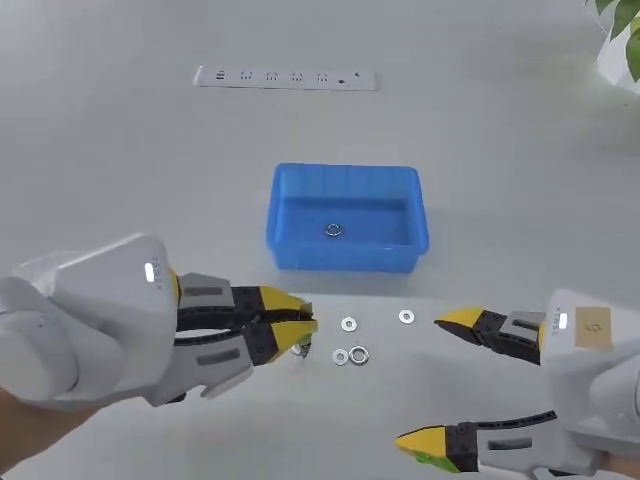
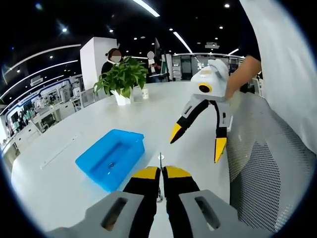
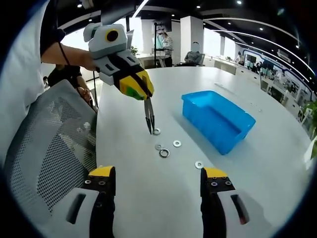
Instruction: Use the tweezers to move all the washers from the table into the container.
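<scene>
Table [image 1: 120, 180]: white, large, everything sits on it. Mesh chair [image 3: 54, 144] stands at its edge beside me, seen in the right gripper view. Container [image 1: 345, 258]: blue, open top, mid-table, ahead of both grippers. Plant [image 1: 620, 30] is at the far right corner of the head view, well apart from the work. Power strip [image 1: 286, 78] lies flat beyond the container.

Left gripper [image 1: 306, 316]: my jaws are pinched together on the tweezers [image 3: 149, 115], with the yellow tips against them. It sits left of the washers, near the container's front wall. Right gripper [image 1: 420, 380]: jaws spread wide with nothing between them, over the table on the right.

The tweezers point down out of the left gripper, tips at the table surface. In the right gripper view the tips are right at the edge of 1 washer [image 3: 157, 131]. I can't tell whether they pinch it or only touch it.

Washers [image 1: 348, 324]: 5 on the table, all on my side of the container, between the 2 grippers.
- 1 is at the tweezer tips.
- 2 lie just beside each other, nearest me.
- 1 lies a bit closer to the container.
- 1 is off to the right, near my right gripper's upper jaw.

1 more is already in the container, flat on the floor at about centre.
</scene>
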{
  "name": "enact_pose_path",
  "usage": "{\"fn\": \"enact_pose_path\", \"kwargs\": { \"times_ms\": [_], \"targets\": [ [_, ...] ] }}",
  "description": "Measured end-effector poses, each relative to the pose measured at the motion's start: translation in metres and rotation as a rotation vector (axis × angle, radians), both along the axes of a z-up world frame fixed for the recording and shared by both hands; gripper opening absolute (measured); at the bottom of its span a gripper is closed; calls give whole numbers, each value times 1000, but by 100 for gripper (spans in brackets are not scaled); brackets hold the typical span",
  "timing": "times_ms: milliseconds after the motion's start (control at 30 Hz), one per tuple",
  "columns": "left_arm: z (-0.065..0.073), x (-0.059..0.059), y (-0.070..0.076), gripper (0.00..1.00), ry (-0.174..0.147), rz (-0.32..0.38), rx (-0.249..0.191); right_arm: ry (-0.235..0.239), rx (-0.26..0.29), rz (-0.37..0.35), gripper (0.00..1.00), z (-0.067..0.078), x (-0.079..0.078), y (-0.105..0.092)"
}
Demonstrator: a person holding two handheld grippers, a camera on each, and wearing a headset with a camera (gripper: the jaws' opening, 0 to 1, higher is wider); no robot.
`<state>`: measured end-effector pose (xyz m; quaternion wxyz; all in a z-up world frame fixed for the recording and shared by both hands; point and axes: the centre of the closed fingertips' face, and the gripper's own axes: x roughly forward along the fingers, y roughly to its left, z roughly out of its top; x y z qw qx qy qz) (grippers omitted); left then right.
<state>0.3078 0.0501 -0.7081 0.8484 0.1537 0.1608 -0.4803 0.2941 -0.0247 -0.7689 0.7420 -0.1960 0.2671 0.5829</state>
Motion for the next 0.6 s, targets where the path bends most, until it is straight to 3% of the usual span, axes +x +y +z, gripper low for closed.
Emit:
{"fn": "enact_pose_path", "kwargs": {
  "times_ms": [167, 367, 600],
  "targets": [
    [-3, 1, 2, 7, 0, 0, 14, 3, 1, 2, 70, 0, 0, 2],
    [-2, 1, -1, 7, 15, 10, -23, 5, 0, 2, 70, 0, 0, 1],
    [-3, -6, 1, 7, 38, -18, -33, 1, 17, 21, 70, 3, -2, 11]
  ]
}}
